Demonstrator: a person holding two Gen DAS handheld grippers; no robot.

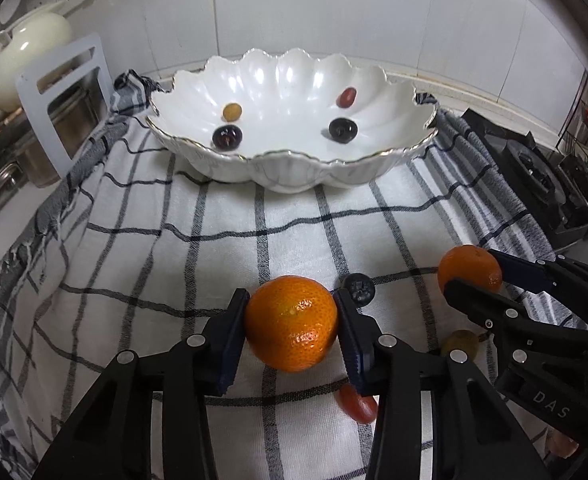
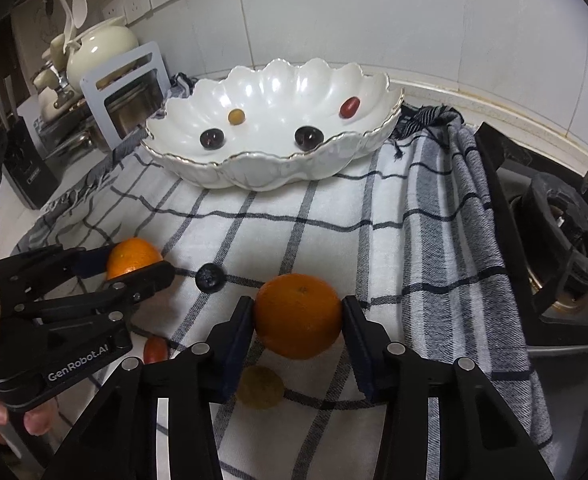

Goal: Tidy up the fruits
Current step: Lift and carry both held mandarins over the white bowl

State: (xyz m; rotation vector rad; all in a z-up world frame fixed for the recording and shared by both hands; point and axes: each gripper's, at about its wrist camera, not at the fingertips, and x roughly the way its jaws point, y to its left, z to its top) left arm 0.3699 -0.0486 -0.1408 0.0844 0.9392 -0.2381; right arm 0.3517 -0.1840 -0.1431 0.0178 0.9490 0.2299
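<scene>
The left tongs (image 1: 292, 322) are gripping a round orange tangerine (image 1: 292, 322) between both pads, low over the white cloth with dark blue checks (image 1: 214, 248) that is covering the table. The right tongs (image 2: 297, 316) are clamping a second orange tangerine (image 2: 297, 316) in the same way, just to the right of the first. Between the two a small dark blueberry (image 1: 358, 289) is lying on the cloth. Nearer the cameras a small red oval fruit (image 1: 357, 402) and a yellowish-green wrinkled fruit (image 2: 260, 387) are also resting on the cloth. Further back a white scalloped ceramic bowl with a gold rim (image 1: 294, 156) is sitting on the cloth, holding two dark round fruits, one yellow one and one red one. A black gas stove (image 2: 561, 248) is standing to the right.
</scene>
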